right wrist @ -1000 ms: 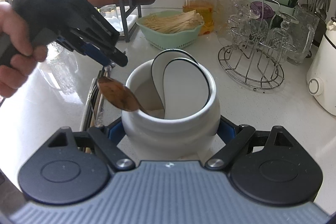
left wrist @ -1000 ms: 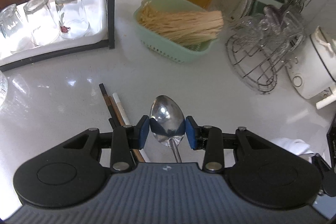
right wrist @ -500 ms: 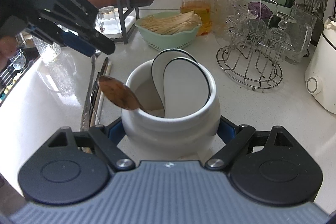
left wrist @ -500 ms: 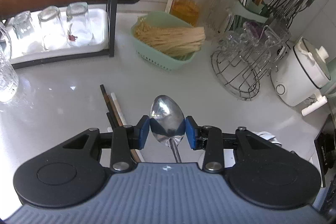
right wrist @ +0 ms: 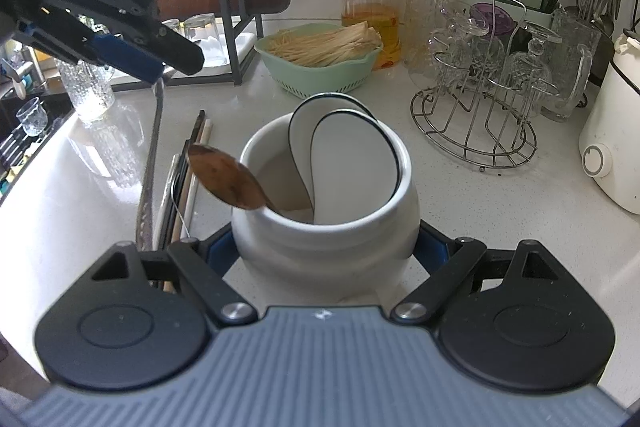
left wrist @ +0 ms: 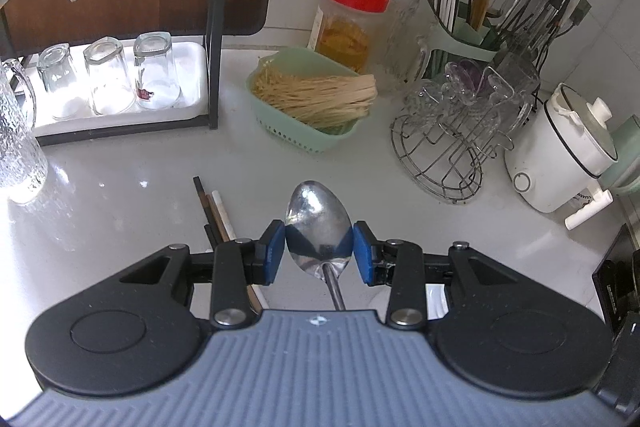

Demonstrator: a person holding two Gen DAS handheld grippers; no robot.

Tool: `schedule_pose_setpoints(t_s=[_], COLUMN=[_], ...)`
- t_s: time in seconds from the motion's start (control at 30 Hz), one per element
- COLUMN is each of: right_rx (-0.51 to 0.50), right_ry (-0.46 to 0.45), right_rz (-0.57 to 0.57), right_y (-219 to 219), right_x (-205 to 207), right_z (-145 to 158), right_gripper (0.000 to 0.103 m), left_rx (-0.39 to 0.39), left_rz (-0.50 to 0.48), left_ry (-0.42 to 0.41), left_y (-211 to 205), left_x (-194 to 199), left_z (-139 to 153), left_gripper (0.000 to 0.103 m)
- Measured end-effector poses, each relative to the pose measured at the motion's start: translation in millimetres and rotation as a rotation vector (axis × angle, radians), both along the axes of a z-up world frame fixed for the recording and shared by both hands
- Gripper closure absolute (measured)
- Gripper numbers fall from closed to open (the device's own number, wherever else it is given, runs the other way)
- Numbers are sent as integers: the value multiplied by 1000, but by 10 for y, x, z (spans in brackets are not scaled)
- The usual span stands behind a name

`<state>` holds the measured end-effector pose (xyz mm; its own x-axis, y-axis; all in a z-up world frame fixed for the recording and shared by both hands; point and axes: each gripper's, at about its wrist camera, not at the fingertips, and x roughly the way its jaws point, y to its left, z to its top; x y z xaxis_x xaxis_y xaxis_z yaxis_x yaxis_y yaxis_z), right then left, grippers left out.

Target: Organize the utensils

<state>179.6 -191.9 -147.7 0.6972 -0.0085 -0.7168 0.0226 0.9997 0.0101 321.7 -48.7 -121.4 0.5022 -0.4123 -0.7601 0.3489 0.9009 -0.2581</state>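
Observation:
My left gripper [left wrist: 319, 247] is shut on the bowl of a steel spoon [left wrist: 314, 211], whose handle hangs down under the gripper. In the right wrist view the same left gripper [right wrist: 160, 67] hovers at the upper left, and the steel spoon's handle [right wrist: 150, 163] dangles over the chopsticks [right wrist: 192, 163] lying on the counter. My right gripper [right wrist: 326, 251] is shut on a white ceramic jar [right wrist: 328, 223] standing on the counter. Two white ceramic spoons [right wrist: 352, 163] stand in the jar and a bronze spoon [right wrist: 224, 179] leans over its left rim.
Behind are a green basket [left wrist: 296, 135] of thin sticks, a red-lidded jar [left wrist: 348, 23], a wire rack [left wrist: 444, 155] with glasses, a utensil caddy [left wrist: 460, 27] and a white cooker [left wrist: 560, 155]. A tray [left wrist: 188, 103] of upturned glasses and a glass pitcher [left wrist: 16, 147] stand left.
My left gripper has risen with the steel spoon, so the counter looks farther away and the handle hangs higher. The right gripper and the jar have stayed still.

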Motion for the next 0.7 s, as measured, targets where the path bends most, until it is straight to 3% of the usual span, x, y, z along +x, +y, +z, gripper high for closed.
schedule_pose_setpoints(t_s=[0.33,0.7], right_rx=[-2,-1], right_ry=[-2,-7], right_rz=[13,17], right_y=[8,17], right_x=[19,20], right_z=[-4,-4], right_gripper=[12,12], left_rx=[7,-27], left_rz=[-21,-64], left_ry=[-22,-107], left_y=[-54,-213], left_x=[22,9], left_z=[118,544], left_gripper=[61,61])
